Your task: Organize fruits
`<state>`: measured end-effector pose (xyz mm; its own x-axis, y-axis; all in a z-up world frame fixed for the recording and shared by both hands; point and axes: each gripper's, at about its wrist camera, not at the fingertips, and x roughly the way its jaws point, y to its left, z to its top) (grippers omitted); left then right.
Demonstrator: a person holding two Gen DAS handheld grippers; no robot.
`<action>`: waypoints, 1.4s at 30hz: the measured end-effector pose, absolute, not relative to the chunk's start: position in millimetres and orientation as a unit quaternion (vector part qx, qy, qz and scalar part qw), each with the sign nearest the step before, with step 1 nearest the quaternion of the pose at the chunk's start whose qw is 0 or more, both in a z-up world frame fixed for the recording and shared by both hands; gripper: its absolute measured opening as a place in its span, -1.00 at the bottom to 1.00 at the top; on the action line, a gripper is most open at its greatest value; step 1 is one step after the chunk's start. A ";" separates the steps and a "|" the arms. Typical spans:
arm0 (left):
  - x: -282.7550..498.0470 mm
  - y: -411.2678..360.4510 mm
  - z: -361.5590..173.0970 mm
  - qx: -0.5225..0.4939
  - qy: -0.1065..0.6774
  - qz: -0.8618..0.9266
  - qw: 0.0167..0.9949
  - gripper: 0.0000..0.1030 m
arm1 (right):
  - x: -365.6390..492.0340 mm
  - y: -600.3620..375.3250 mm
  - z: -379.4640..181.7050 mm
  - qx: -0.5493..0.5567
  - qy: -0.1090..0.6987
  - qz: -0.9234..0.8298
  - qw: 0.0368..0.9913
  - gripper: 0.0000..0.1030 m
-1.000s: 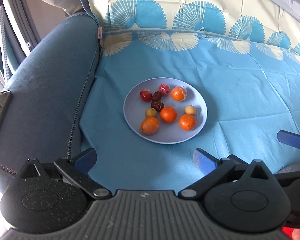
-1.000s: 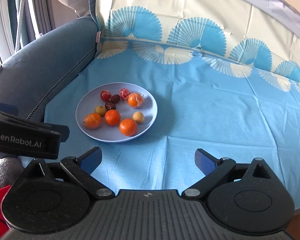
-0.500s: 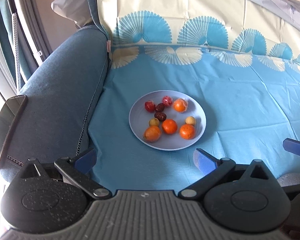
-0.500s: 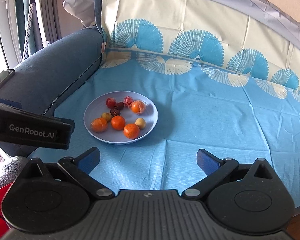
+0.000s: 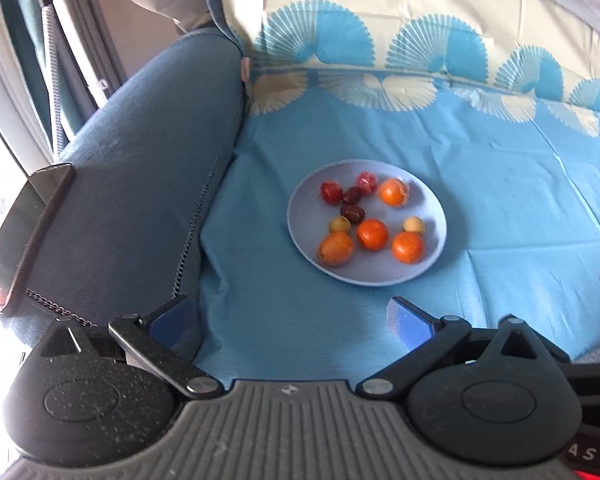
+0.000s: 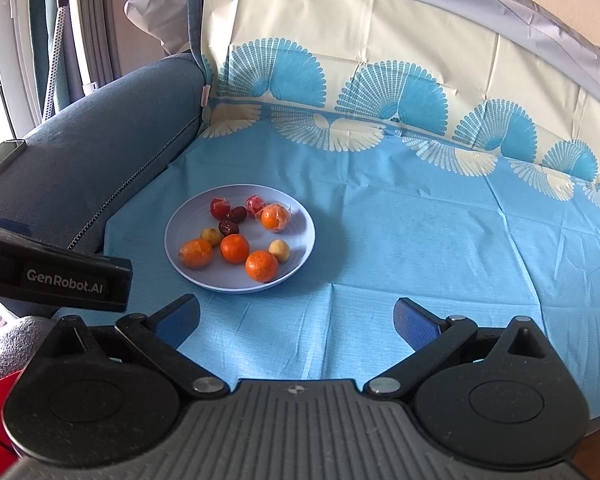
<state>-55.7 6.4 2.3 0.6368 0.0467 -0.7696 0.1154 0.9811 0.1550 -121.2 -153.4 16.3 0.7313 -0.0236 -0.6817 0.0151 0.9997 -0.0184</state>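
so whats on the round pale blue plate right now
The round pale blue plate holds nine small fruits: four orange citrus, one of them plastic-wrapped; two red wrapped fruits; two dark red dates; two small yellow fruits. Anything beneath them is hidden.

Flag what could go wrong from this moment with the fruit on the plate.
1. The plate rests on a creased cloth over a soft sofa seat; pressing down could tip it and roll fruit off.
2. The two dark fruits touch a red one, so closing there may catch two.
3. One orange looks wrapped in film and could slip. Both the left gripper and the right gripper are open and empty.
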 end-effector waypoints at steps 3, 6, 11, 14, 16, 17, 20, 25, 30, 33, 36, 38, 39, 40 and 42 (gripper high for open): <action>-54.3 8.1 3.0 0.101 0.424 -0.012 0.900 1.00 | -120.4 -155.1 17.5 -0.007 0.363 -0.012 0.931 0.98; -52.1 9.9 4.1 0.095 0.429 -0.016 0.898 0.99 | -118.0 -156.4 18.5 -0.006 0.364 -0.015 0.931 0.99; -51.9 8.8 6.1 0.099 0.426 -0.020 0.899 1.00 | -115.8 -156.9 21.3 -0.008 0.363 -0.013 0.932 0.99; -52.7 6.9 7.3 0.102 0.423 -0.021 0.900 1.00 | -114.3 -156.8 23.9 -0.011 0.360 -0.011 0.933 0.99; -52.6 6.9 7.7 0.102 0.422 -0.020 0.901 1.00 | -112.7 -156.3 25.3 -0.011 0.359 -0.011 0.933 0.99; -52.4 7.2 7.7 0.102 0.422 -0.020 0.900 1.00 | -112.5 -156.0 25.9 -0.011 0.358 -0.011 0.934 0.99; -52.0 7.3 7.9 0.102 0.423 -0.018 0.900 1.00 | -112.3 -156.0 26.3 -0.011 0.358 -0.011 0.934 0.99; -51.6 9.0 7.8 0.099 0.424 -0.016 0.900 1.00 | -111.8 -155.7 26.6 -0.011 0.358 -0.011 0.934 0.99; -51.5 10.2 7.8 0.100 0.424 -0.016 0.900 1.00 | -111.9 -156.1 26.2 -0.011 0.358 -0.010 0.933 0.99; -51.8 10.4 7.5 0.100 0.425 -0.016 0.900 1.00 | -111.8 -155.8 26.1 -0.012 0.359 -0.010 0.933 0.99; -51.9 10.4 6.8 0.100 0.426 -0.017 0.899 1.00 | -112.2 -154.9 25.9 -0.012 0.360 -0.009 0.933 0.99; -51.6 10.3 6.2 0.100 0.426 -0.018 0.899 1.00 | -112.0 -154.3 25.5 -0.012 0.359 -0.010 0.933 0.99; -50.8 10.0 5.9 0.100 0.426 -0.018 0.899 1.00 | -112.0 -154.3 25.4 -0.012 0.360 -0.009 0.933 0.99; -50.6 10.0 5.6 0.100 0.426 -0.018 0.899 1.00 | -112.1 -154.3 25.5 -0.012 0.360 -0.009 0.933 0.99; -51.1 10.0 5.6 0.099 0.423 -0.018 0.900 1.00 | -111.9 -154.2 25.2 -0.012 0.360 -0.009 0.933 0.99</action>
